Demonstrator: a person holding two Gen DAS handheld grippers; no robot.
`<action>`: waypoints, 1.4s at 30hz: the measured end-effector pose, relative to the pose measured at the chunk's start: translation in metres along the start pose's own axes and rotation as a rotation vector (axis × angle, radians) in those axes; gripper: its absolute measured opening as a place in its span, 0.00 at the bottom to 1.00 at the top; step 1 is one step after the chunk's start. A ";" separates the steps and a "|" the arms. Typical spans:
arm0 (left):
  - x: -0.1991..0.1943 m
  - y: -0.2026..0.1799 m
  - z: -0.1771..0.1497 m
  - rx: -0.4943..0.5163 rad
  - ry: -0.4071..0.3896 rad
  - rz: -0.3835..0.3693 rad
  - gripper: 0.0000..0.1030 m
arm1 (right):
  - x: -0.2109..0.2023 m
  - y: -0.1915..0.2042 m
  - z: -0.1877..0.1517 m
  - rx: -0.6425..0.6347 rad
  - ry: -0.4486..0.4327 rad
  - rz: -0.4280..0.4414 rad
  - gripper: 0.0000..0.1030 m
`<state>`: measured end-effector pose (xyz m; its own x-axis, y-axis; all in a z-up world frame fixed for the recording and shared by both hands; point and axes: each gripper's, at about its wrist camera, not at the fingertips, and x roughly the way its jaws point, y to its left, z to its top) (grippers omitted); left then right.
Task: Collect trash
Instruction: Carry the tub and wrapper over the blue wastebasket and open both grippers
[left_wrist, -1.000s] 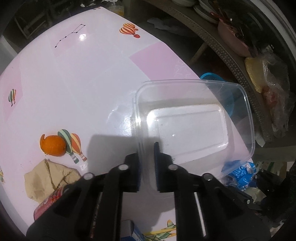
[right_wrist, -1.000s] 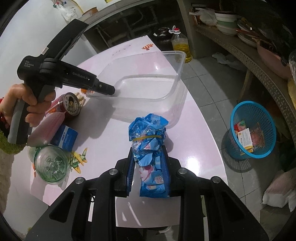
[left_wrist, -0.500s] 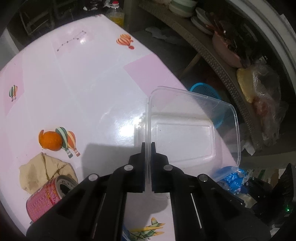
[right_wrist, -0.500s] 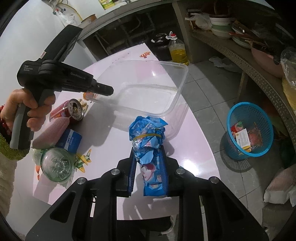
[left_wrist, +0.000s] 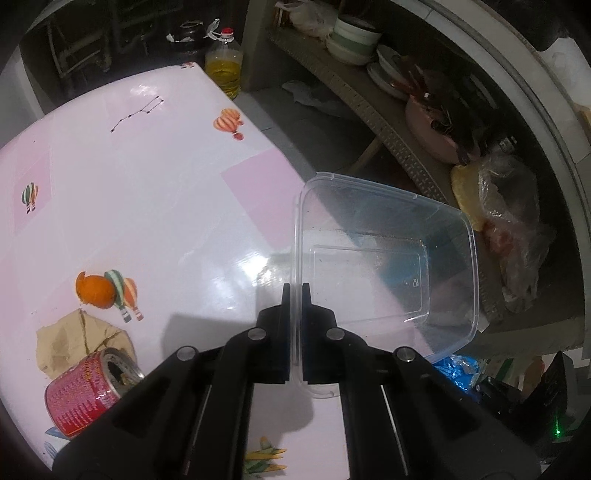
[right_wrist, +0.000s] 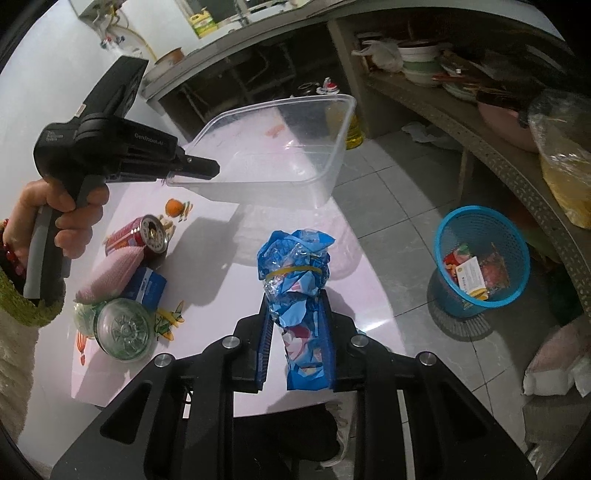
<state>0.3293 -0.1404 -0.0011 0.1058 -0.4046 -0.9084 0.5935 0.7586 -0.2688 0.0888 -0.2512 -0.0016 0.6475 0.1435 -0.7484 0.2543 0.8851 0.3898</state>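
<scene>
My left gripper (left_wrist: 295, 291) is shut on the near rim of a clear plastic container (left_wrist: 384, 262), which hangs lifted off the pink table (left_wrist: 129, 192) and juts past its right edge. From the right wrist view the same left gripper (right_wrist: 212, 170) pinches the container (right_wrist: 273, 144) in the air. My right gripper (right_wrist: 295, 306) is shut on a crumpled blue wrapper (right_wrist: 295, 269) bound with a yellow rubber band, held over the table's near edge.
On the table lie a red can (left_wrist: 88, 391), brown crumpled paper (left_wrist: 70, 339), an orange peel (left_wrist: 94, 291), a blue box (right_wrist: 146, 288), a pink object (right_wrist: 110, 273) and a glass lid (right_wrist: 123, 328). A blue basket (right_wrist: 480, 258) with trash stands on the floor at right.
The left gripper closed on the container's rim and lifted it off the table, tilting it. The right gripper with the wrapper rose a little and shifted.
</scene>
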 end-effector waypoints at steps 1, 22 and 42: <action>0.001 -0.004 0.001 0.000 -0.001 -0.001 0.02 | -0.003 -0.003 0.000 0.008 -0.007 -0.003 0.22; 0.057 -0.123 0.025 0.153 0.045 0.051 0.02 | -0.060 -0.142 -0.030 0.304 -0.116 -0.137 0.22; 0.218 -0.208 0.057 0.230 0.223 0.177 0.03 | 0.040 -0.284 -0.045 0.596 0.011 -0.173 0.22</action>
<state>0.2743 -0.4153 -0.1253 0.0615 -0.1367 -0.9887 0.7483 0.6618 -0.0449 0.0102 -0.4768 -0.1656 0.5544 0.0270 -0.8318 0.7147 0.4966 0.4925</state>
